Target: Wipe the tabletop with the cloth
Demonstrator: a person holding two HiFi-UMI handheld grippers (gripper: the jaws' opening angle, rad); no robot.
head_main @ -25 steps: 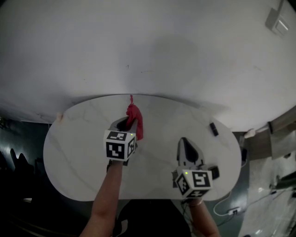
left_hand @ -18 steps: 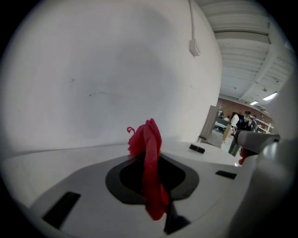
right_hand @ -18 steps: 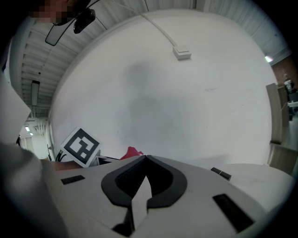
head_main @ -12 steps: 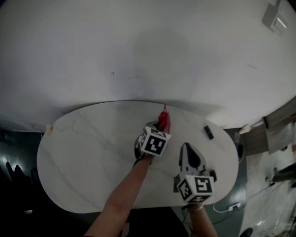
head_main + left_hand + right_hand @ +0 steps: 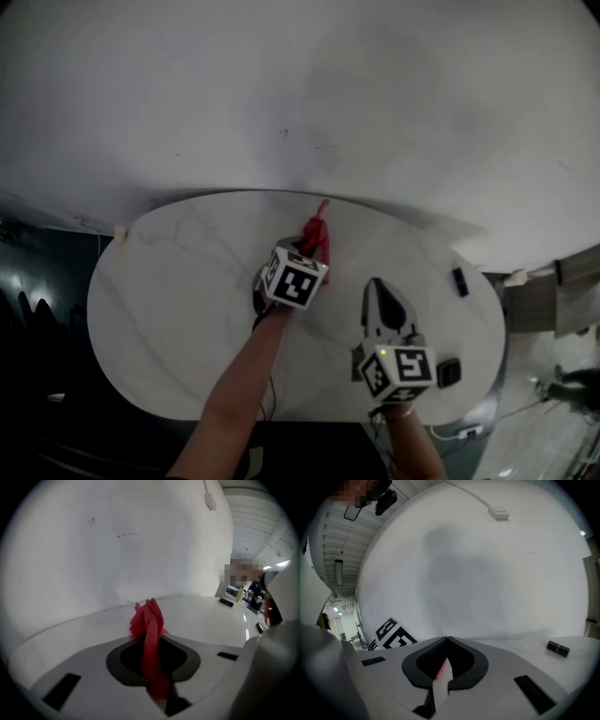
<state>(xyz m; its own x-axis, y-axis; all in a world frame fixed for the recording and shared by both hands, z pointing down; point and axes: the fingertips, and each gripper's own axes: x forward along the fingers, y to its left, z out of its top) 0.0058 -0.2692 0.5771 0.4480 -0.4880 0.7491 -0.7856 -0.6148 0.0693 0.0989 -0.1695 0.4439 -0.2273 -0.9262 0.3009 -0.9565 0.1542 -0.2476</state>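
The red cloth (image 5: 316, 232) is bunched up on the white oval tabletop (image 5: 169, 300), near its far edge by the wall. My left gripper (image 5: 305, 249) is shut on the cloth, which sticks out past the jaw tips and touches the table. In the left gripper view the red cloth (image 5: 149, 618) runs pinched through the left gripper (image 5: 144, 638). My right gripper (image 5: 373, 283) hovers to the right of it, shut and holding nothing. The right gripper view shows the right gripper (image 5: 446, 638) with its jaws pressed together.
A small black object (image 5: 459, 281) lies near the table's right end, also seen as the black object (image 5: 558, 648). Another dark item (image 5: 448, 372) sits at the front right edge. A white wall (image 5: 300, 94) curves behind the table. The left gripper's marker cube (image 5: 391, 632) shows at left.
My left gripper dragged the cloth to the right along the table's far side, then came slightly back left. The right gripper stayed roughly where it was.
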